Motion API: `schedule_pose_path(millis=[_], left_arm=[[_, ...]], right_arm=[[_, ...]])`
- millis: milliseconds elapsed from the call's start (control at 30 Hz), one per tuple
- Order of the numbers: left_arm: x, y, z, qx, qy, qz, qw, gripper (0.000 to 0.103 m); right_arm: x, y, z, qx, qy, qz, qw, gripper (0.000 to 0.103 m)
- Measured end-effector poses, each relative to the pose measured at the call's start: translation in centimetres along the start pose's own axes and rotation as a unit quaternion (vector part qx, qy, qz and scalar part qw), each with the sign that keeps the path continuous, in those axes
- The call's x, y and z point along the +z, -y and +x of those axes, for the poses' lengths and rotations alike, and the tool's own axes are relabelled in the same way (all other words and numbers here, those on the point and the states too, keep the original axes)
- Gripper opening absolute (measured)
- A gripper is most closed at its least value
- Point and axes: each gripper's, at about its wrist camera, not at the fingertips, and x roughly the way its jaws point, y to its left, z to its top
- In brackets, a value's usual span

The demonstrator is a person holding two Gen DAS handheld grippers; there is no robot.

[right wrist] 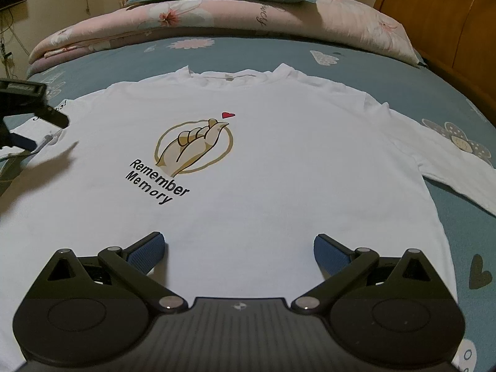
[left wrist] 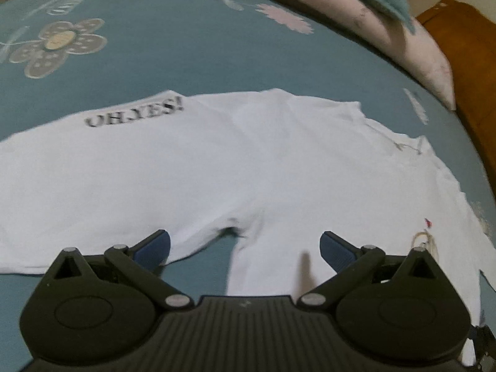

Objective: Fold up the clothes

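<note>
2 splayed claws [left wrist: 245, 245] [right wrist: 238, 248] over shirt [right wrist: 279, 155]

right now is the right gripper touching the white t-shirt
Cannot tell. In the right wrist view the right gripper hangs open over the white t-shirt, and neither contact nor a gap beneath its fingers shows plainly.

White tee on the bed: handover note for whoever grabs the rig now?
Left tongs: open, empty, low over the armpit notch where the left-hand sleeve meets the body.
Right tongs: open, empty, over the bottom hem area, pointing at the collar.
White T-shirt: spread flat, print side up, on the blue bedsheet, both sleeves out to the sides.
Done: shirt laid out; no fold visible.
Left: all folds, probably sleeves in first, then hem up toward the collar.
</note>
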Motion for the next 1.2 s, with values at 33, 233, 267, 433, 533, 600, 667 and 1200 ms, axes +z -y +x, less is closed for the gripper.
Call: schedule_pose_path(millis=[33,233,267,433,533,600,667,1200], left_arm=[[0.3,0.2,-0.2,-0.006,0.001,-0.002,1.0,0.102],[1.4,2.5,0.6,-0.056,0.024,-0.002,0.9981,0.102],[1.2,2.5,1.3,-0.052,0.015,-0.003,0.9986,0.102],[-0.4,1.0,1.0,-0.045,0.007,0.003,0.9989,0.102],[-0.3,-0.6,-0.8,-0.03,0.015,-0.01,0.9994,0.102],[0.1,-2.2,-2.0,-0.022,0.035,-0.024,0.9989,0.102],[0.6,-4.0,-2.7,-0.019,0.048,-0.05,0.9974,0.102],[0.1,-16.8,-8.8,0.061,0.089,-0.163,0.9808,0.102]], right_arm=[[0.0,0.0,0.0,0.0,0.0,0.0,1.0,0.103],[0.0,-0.1,0.1,-0.001,0.0,0.0,1.0,0.103],[0.0,0.0,0.1,-0.001,0.0,0.0,1.0,0.103],[0.0,0.0,-0.1,0.001,-0.002,-0.001,1.0,0.103],[0.1,0.0,-0.1,0.0,-0.002,-0.001,1.0,0.103],[0.1,0.0,-0.1,0.0,-0.002,-0.001,1.0,0.103],[0.0,0.0,0.0,-0.001,-0.002,-0.001,1.0,0.103],[0.1,-0.1,0.1,-0.003,0.001,-0.003,1.0,0.103]])
